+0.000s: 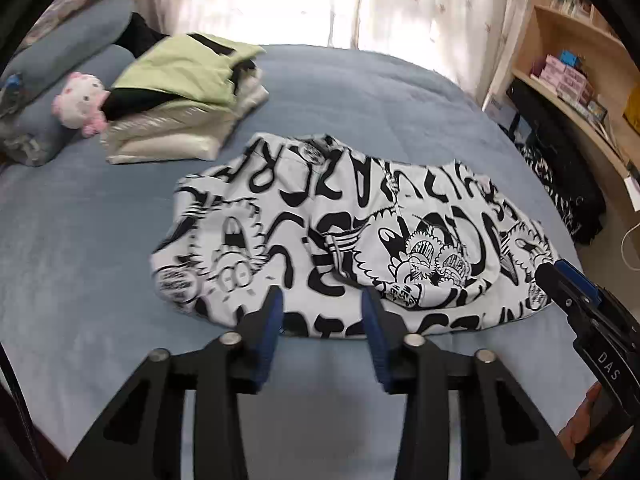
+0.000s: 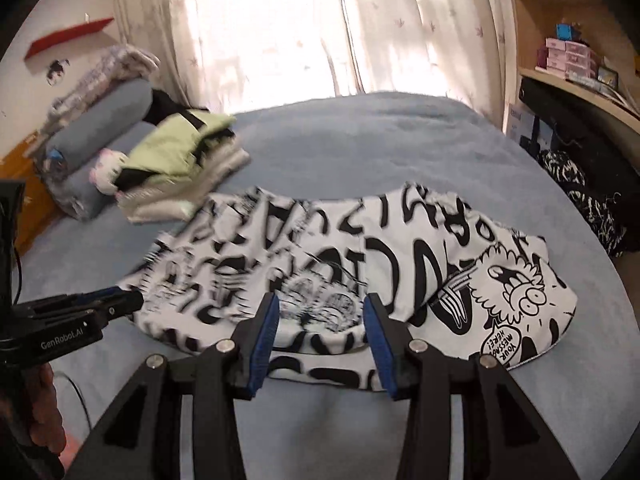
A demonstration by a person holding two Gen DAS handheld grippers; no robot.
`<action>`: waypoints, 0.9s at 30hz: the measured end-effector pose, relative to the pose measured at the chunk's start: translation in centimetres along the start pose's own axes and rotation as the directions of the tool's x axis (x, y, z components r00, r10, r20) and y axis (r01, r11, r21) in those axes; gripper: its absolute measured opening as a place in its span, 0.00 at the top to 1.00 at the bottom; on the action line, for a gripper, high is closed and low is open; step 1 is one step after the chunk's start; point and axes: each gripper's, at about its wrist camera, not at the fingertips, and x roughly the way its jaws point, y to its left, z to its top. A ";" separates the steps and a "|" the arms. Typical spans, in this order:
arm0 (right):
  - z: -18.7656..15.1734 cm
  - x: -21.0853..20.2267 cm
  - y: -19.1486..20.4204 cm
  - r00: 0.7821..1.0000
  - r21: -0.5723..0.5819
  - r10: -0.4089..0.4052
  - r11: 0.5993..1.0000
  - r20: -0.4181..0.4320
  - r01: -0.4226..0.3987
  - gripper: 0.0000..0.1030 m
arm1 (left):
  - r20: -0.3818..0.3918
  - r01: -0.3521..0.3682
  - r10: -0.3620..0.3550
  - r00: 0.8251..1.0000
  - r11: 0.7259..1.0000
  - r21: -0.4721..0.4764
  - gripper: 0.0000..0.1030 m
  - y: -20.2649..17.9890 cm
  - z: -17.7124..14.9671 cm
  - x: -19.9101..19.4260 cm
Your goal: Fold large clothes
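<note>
Shirt (image 1: 352, 236) folded, mid-bed (image 1: 360, 92), stack (image 1: 180, 92) at its 10 o'clock. Left gripper (image 1: 322, 320), right gripper (image 2: 322, 320) both spread, empty. You: pinch near hem corners, fold toward 12 o'clock, keep edges aligned.

White black-cartoon-print garment (image 1: 352, 232); blue bedspread (image 1: 360, 92)

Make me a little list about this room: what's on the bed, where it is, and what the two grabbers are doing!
Bed: blue blanket covers it
Main garment: black-and-white cartoon print garment, folded, lying near the front edge
Finished pile: green and cream folded clothes, far left, apart from the garment
Toy: pink and white plush toy, beside the pile, against the blue pillows
Left gripper: open, nothing between its jaws
Right gripper: open, nothing between its jaws
Background: bright curtains, wooden shelves at right
</note>
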 end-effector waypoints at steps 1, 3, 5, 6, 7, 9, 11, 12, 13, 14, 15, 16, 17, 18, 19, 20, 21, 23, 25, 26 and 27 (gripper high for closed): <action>0.1 -0.7 0.3 1.000 -0.004 0.007 1.000 0.010 -0.007 0.58 | 0.008 0.000 0.000 1.000 1.000 -0.006 0.57 0.2 -0.2 -0.9; 0.0 -2.3 1.2 0.999 -0.016 0.026 1.000 0.033 -0.025 0.58 | 0.019 0.010 -0.009 1.000 1.000 -0.020 0.56 0.8 -0.8 -2.8; -0.1 -3.5 1.9 0.998 -0.025 0.037 0.999 0.051 -0.036 0.58 | 0.021 0.021 -0.020 1.000 0.999 -0.027 0.56 1.1 -1.3 -3.9; -0.2 -4.1 2.2 0.997 -0.030 0.042 0.999 0.058 -0.041 0.58 | 0.022 0.023 -0.023 0.999 0.999 -0.028 0.56 1.2 -1.6 -4.4; -0.3 -4.4 2.4 0.997 -0.032 0.045 0.999 0.061 -0.043 0.58 | 0.024 0.024 -0.023 0.999 0.999 -0.027 0.55 1.3 -1.9 -4.8; -0.7 -5.0 2.8 0.996 -0.031 0.053 0.998 0.065 -0.051 0.58 | 0.022 0.023 -0.022 1.000 0.999 -0.027 0.55 1.5 -2.5 -5.2; -1.0 -5.2 3.0 0.997 -0.026 0.056 0.998 0.059 -0.055 0.58 | 0.015 0.024 -0.023 1.000 0.999 -0.030 0.54 1.7 -3.0 -5.1; -1.3 -5.2 3.0 0.997 -0.022 0.057 0.998 0.055 -0.056 0.58 | 0.009 0.026 -0.026 1.000 0.999 -0.033 0.53 1.9 -3.3 -5.0; -1.6 -5.1 3.1 0.997 -0.019 0.056 0.998 0.050 -0.055 0.58 | 0.002 0.025 -0.025 1.000 0.999 -0.035 0.51 2.0 -3.7 -4.7; -2.0 -4.9 3.1 0.998 -0.016 0.054 0.998 0.038 -0.053 0.58 | -0.006 0.026 -0.026 1.000 0.999 -0.037 0.50 2.1 -4.0 -4.4; -2.3 -4.7 3.2 0.998 -0.013 0.051 0.999 0.029 -0.051 0.58 | -0.015 0.030 -0.030 0.999 0.999 -0.039 0.46 2.3 -4.2 -4.0; -2.6 -4.3 3.2 0.999 -0.008 0.048 0.999 0.015 -0.048 0.58 | -0.029 0.036 -0.037 0.999 0.998 -0.045 0.44 2.5 -4.5 -3.4; -2.8 -4.0 3.3 0.999 -0.004 0.046 0.999 0.005 -0.046 0.58 | -0.042 0.047 -0.049 0.998 0.997 -0.054 0.44 2.8 -4.8 -2.8; -3.2 -3.6 3.3 0.999 0.001 0.044 0.999 -0.009 -0.044 0.58 | -0.052 0.056 -0.059 0.997 0.997 -0.061 0.44 3.0 -5.0 -2.3; -3.4 -3.3 3.3 0.999 0.005 0.043 0.999 -0.019 -0.043 0.58 | -0.071 0.071 -0.076 0.995 0.995 -0.077 0.43 3.4 -5.3 -1.5; -3.7 -2.8 3.2 0.999 0.012 0.041 0.999 -0.033 -0.041 0.58 | -0.081 0.080 -0.087 0.993 0.993 -0.089 0.43 3.6 -5.6 -0.9; -3.9 -2.5 3.2 0.998 0.016 0.041 0.999 -0.042 -0.040 0.58 | -0.094 0.092 -0.102 0.990 0.990 -0.107 0.43 4.1 -5.9 0.1; -4.2 -1.6 3.2 0.997 0.023 0.039 0.999 -0.063 -0.038 0.58 | -0.118 0.108 -0.126 0.985 0.983 -0.148 0.43 5.1 -6.4 2.0; -4.4 -0.7 3.1 0.996 0.027 0.036 0.999 -0.078 -0.034 0.58 | -0.133 0.144 -0.174 0.976 0.967 -0.209 0.43 6.3 -6.9 4.1; -4.4 -0.3 3.0 0.996 0.028 0.035 0.999 -0.085 -0.033 0.58 | -0.128 0.169 -0.203 0.971 0.957 -0.236 0.43 6.8 -7.1 4.8; -4.5 0.2 3.0 0.995 0.029 0.033 0.999 -0.093 -0.030 0.58 | -0.117 0.200 -0.239 0.964 0.941 -0.273 0.43 7.5 -7.2 5.8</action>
